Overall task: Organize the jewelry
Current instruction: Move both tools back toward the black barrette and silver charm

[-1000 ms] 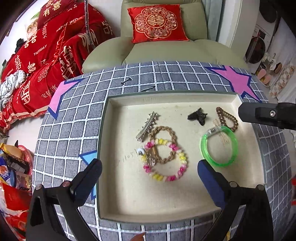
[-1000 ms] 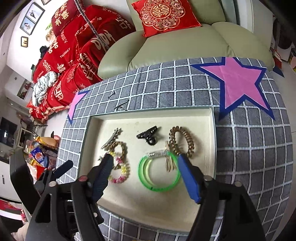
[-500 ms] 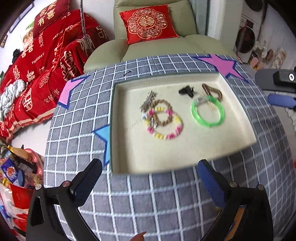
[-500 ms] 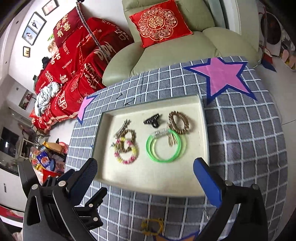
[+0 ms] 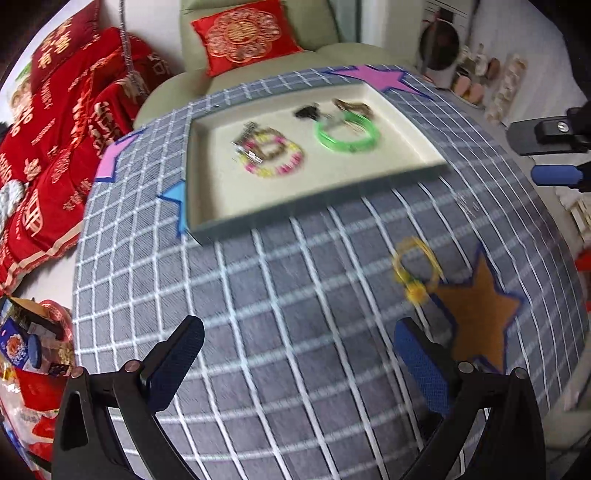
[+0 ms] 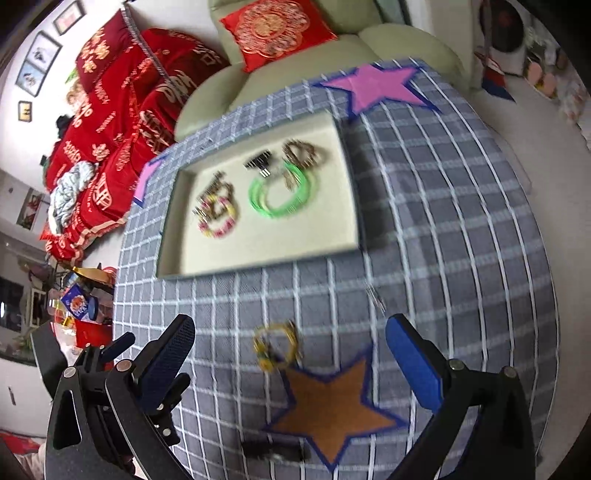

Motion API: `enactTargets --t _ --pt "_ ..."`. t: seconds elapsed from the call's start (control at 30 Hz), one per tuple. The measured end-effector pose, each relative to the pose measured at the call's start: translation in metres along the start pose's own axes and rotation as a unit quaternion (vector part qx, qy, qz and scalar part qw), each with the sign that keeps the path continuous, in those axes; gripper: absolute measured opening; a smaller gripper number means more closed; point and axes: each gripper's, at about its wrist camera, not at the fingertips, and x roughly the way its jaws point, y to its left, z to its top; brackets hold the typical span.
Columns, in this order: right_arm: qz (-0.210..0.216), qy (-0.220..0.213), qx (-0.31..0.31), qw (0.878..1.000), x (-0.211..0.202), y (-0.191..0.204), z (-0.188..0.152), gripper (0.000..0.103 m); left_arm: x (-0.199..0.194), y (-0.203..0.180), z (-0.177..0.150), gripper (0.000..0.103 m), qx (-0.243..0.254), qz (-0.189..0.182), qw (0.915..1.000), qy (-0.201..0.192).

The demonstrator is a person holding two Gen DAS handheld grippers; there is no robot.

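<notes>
A cream tray [image 5: 317, 206] [image 6: 258, 258] on the grey checked table holds a green bangle [image 5: 346, 133] [image 6: 282, 195], a pink-and-yellow bead bracelet [image 5: 273, 158] [image 6: 217, 218], a black claw clip [image 5: 306, 110] [image 6: 258, 161], a brown coil tie [image 6: 303, 151] and a silver clip. A yellow bracelet [image 5: 415, 264] [image 6: 277, 345] lies loose on the cloth by an orange star [image 6: 332, 402]. My left gripper [image 5: 299, 365] is open and empty, far in front of the tray. My right gripper [image 6: 291, 362] is open and empty, hovering around the yellow bracelet.
A dark hair clip [image 6: 273, 450] lies at the orange star's near edge. A pink star patch [image 6: 373, 86] marks the far corner. A green armchair with a red cushion [image 5: 243, 33] and red bedding [image 6: 122, 110] stand beyond the table. The left gripper shows at the right wrist view's lower left [image 6: 110, 354].
Both grippers have pulled back from the tray toward the table's near side. The yellow bracelet and orange star have come into view. Both stay open.
</notes>
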Motion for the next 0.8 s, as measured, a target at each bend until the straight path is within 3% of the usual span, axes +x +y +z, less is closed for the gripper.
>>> enactTargets --t 0.33,0.57,0.8 --pt "-0.043 0.039 0.057 0.997 0.007 -0.046 -0.057 0.103 -0.004 -0.061 -0.044 0.103 0.082 -0.049 0.9954 0.011" --pt "-0.070 0.048 0.062 0.994 0.015 -0.064 -0.062 0.103 0.001 -0.091 -0.053 0.103 0.109 -0.066 0.9918 0.011" --pt "-0.086 0.054 0.027 0.994 0.029 -0.064 -0.052 0.103 0.011 -0.108 -0.058 0.103 0.127 -0.065 0.9897 0.014"
